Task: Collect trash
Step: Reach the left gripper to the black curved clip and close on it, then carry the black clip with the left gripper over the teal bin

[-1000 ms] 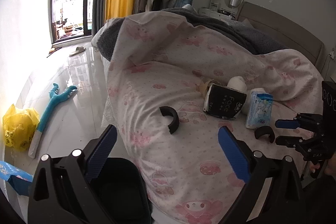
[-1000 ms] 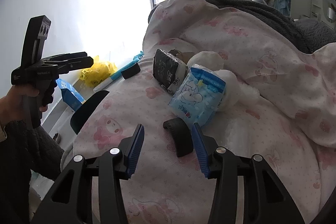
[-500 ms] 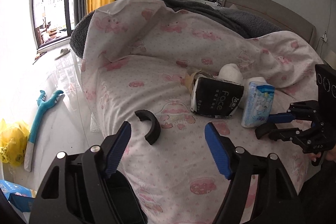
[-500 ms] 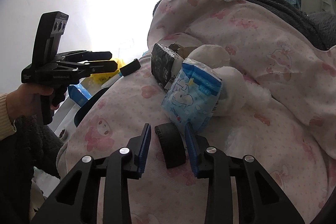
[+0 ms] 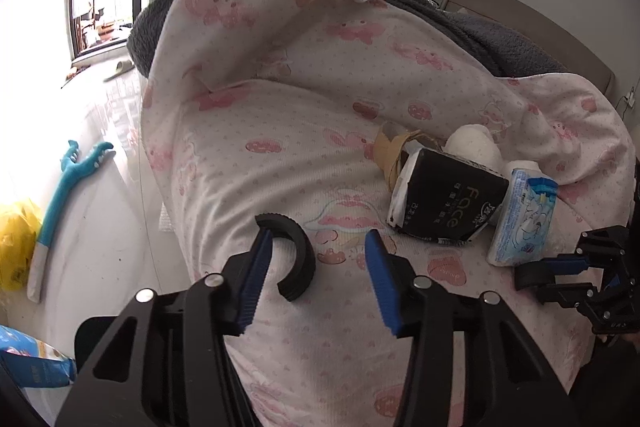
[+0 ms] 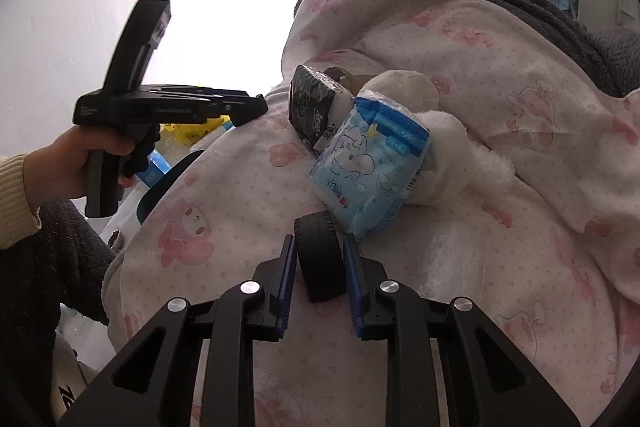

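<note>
Your right gripper (image 6: 320, 259) is clamped on a black curved plastic piece (image 6: 322, 259): both blue pads press its sides, jaws narrow, piece resting on the pink-print bedsheet (image 6: 460, 287) near edge. Just far-right of it, touching or nearly, sits the blue tissue pack (image 6: 372, 171), w/ a black tissue pack (image 6: 314, 107) behind that and a white plush toy (image 6: 448, 147) to the right.

Your left gripper (image 5: 316, 267) has just been closing, jaws now abt half wide, not gripping. A second black C-shaped piece (image 5: 294, 259) lies on the sheet btwn the fingers, close to the left pad; can't tell if that pad touches it. Right pad well clear.

Left-wrist view: black pack, blue pack and a brown cardboard scrap (image 5: 390, 155) sit far-right of the C piece. On the floor to the left: yellow bag (image 5: 16, 243), teal long-handled tool (image 5: 64, 195).

Your hand (image 6: 76, 163) holds the left gripper's handle.
</note>
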The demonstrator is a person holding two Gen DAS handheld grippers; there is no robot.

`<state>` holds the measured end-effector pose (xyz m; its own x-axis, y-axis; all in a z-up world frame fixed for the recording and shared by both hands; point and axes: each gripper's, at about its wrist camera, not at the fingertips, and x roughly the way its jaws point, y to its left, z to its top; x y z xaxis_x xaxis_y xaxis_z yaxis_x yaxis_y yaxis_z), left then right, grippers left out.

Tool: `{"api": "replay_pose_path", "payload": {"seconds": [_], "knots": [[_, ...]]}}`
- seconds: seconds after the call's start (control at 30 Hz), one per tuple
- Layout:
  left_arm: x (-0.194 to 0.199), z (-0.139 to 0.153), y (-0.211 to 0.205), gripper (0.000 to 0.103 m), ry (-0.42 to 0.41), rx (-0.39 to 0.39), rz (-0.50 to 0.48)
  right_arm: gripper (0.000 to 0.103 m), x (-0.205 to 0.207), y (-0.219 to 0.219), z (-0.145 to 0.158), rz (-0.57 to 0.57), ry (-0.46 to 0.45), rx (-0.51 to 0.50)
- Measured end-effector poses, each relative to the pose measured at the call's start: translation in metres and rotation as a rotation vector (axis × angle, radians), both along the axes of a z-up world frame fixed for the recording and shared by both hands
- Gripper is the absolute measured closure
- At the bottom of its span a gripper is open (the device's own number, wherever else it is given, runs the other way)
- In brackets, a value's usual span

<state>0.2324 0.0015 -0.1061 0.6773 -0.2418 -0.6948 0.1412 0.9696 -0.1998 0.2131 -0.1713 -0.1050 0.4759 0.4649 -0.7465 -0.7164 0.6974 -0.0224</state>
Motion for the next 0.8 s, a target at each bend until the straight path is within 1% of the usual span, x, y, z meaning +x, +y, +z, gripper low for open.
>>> {"api": "replay_pose_path", "payload": {"seconds": [0.07, 0.2, 0.33, 0.4, 0.47, 0.5, 0.67, 0.8], "knots": [[0.003, -0.002, 0.001, 0.056, 0.009, -0.004, 0.011, 0.083, -0.002, 0.001, 0.004, 0.008, 0.002, 0.014], [0.007, -0.005, 0.003, 0.07, 0.022, -0.03, 0.028, 0.083, -0.005, 0.003, 0.01, 0.022, 0.018, 0.047], [0.007, -0.007, 0.005, 0.077, 0.042, -0.047, 0.033, 0.083, -0.005, 0.01, 0.014, 0.03, 0.032, 0.074], [0.006, -0.006, 0.005, 0.084, 0.044, -0.048, 0.038, 0.083, -0.006, 0.014, 0.018, 0.036, 0.035, 0.102], [0.006, -0.005, 0.006, 0.085, 0.044, -0.056, 0.037, 0.083, -0.006, 0.017, 0.021, 0.038, 0.037, 0.127], [0.005, -0.005, 0.007, 0.088, 0.045, -0.059, 0.036, 0.083, -0.005, 0.019, 0.021, 0.036, 0.039, 0.134], [0.0, -0.005, 0.007, 0.089, 0.051, -0.049, 0.015, 0.083, 0.0, 0.035, 0.021, 0.027, 0.041, 0.141], [-0.004, -0.004, 0.015, 0.089, 0.051, -0.072, 0.009, 0.083, 0.006, 0.052, 0.022, 0.022, 0.044, 0.163]]}}
